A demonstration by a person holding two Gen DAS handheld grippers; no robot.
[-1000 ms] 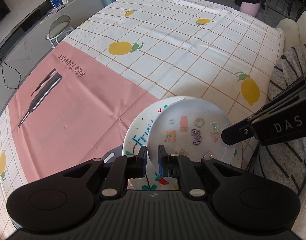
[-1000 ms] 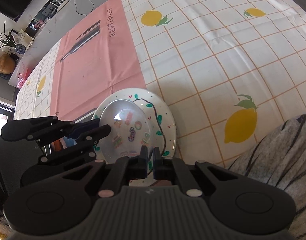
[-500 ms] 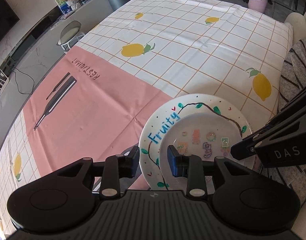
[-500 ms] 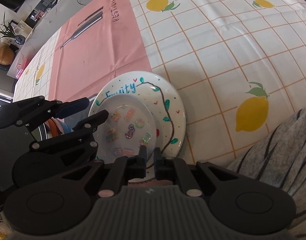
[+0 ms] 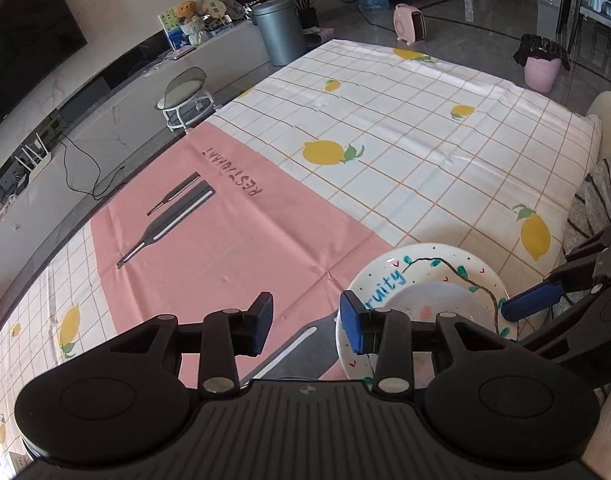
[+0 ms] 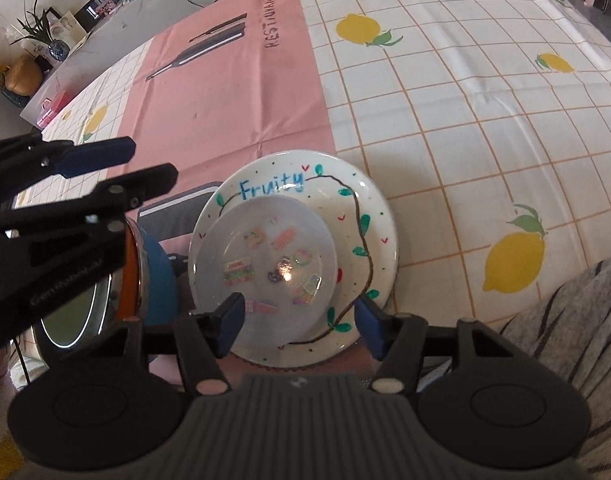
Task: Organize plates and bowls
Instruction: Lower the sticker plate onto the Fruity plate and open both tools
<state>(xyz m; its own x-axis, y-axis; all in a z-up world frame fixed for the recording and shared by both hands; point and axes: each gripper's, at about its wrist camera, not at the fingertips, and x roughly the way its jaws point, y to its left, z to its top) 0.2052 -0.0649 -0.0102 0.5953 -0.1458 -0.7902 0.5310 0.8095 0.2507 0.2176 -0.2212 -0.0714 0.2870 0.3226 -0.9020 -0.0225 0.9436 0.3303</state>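
A small translucent plate (image 6: 265, 264) with colourful stickers lies flat on a larger white plate (image 6: 357, 200) lettered "Fruity", near the table's front edge. My right gripper (image 6: 299, 318) sits at the plates' near rim, jaws opening. Its blue pads (image 6: 231, 314) stand apart from the rim on either side, so nothing is gripped. My left gripper (image 5: 305, 322) hangs above the pink cloth just left of the plates (image 5: 425, 280), jaws opening with nothing between them. It also shows at the left of the right wrist view as the left gripper (image 6: 137, 164).
A lemon-print checked tablecloth (image 5: 385, 128) with a pink band (image 5: 245, 240) covers the table. A person's grey striped clothing (image 6: 565, 320) lies at the right edge. A blue and orange round object (image 6: 145, 276) sits under the left gripper. Beyond the table stand a stool (image 5: 185, 92) and a bin (image 5: 279, 32).
The small plate, held tilted by both shut grippers, came down flat onto the Fruity plate. Both grippers opened and let it go. The left gripper rose and drew off to the left.
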